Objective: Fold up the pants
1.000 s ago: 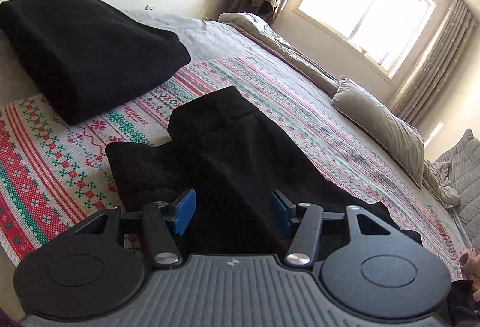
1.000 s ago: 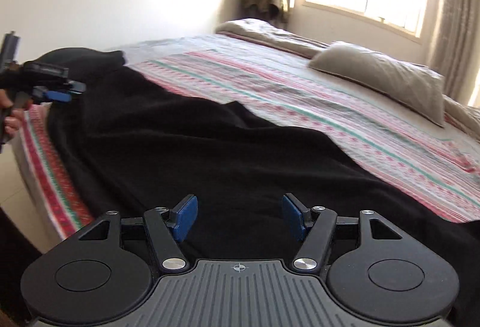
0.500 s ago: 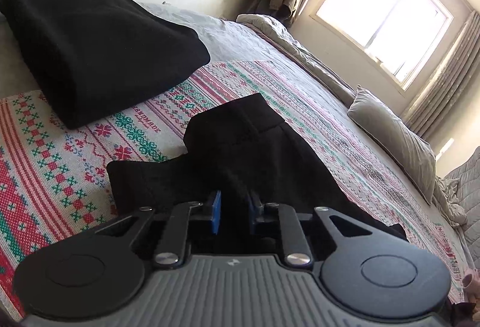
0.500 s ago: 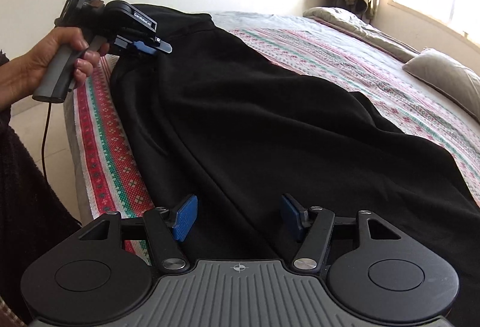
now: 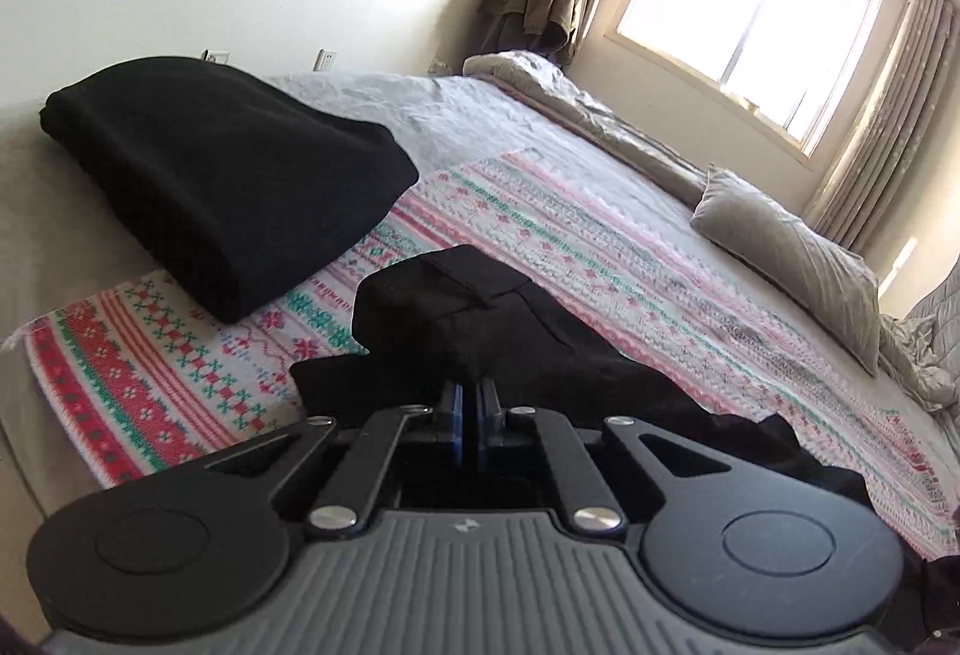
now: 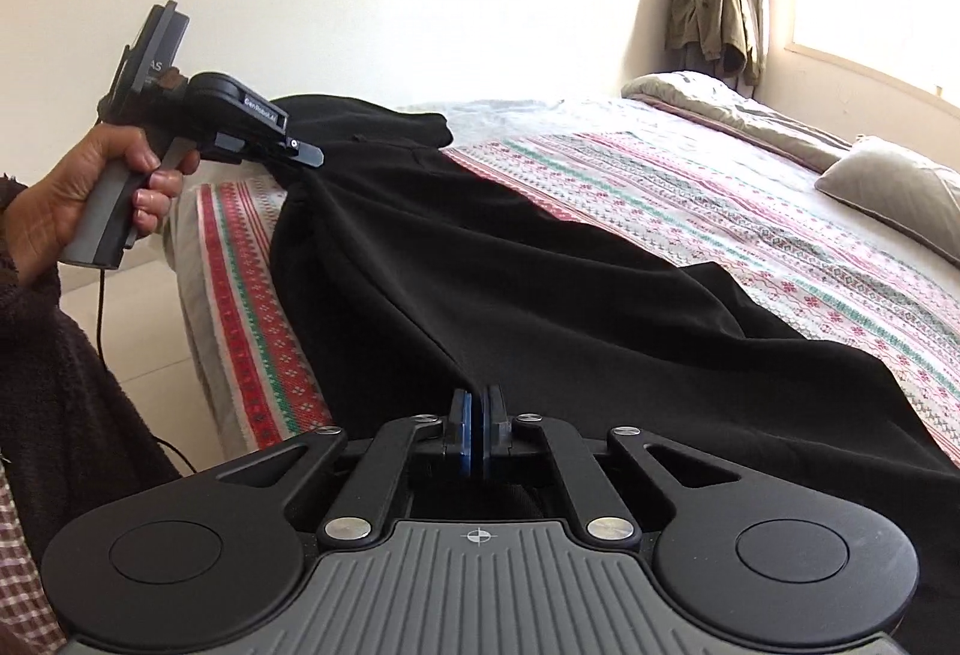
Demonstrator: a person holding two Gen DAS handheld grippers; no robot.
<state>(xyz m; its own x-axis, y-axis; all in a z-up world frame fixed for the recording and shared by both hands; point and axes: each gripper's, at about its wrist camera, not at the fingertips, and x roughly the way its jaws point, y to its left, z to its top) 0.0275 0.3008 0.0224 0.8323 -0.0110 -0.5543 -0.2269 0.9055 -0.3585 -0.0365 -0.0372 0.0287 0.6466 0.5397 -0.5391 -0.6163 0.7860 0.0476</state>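
Observation:
Black pants (image 6: 510, 259) lie lengthwise along the near side of the bed, stretched between my two grippers. My left gripper (image 5: 470, 403) is shut on the waist end of the pants (image 5: 480, 319), lifting it a little off the blanket. In the right wrist view the left gripper (image 6: 300, 153) shows at the far left, held by a hand, pinching the fabric. My right gripper (image 6: 477, 415) is shut on the near edge of the pants at the leg end.
A patterned red, green and white blanket (image 5: 600, 241) covers the bed. A folded black garment (image 5: 228, 181) lies at the bed's corner. A grey pillow (image 5: 792, 247) and a rumpled quilt lie near the window. The bed's edge and the floor (image 6: 144, 331) are at left.
Both grippers have gone from open to shut on the pants. The right gripper swung left to face the left one, and the fabric now pulls taut between them.

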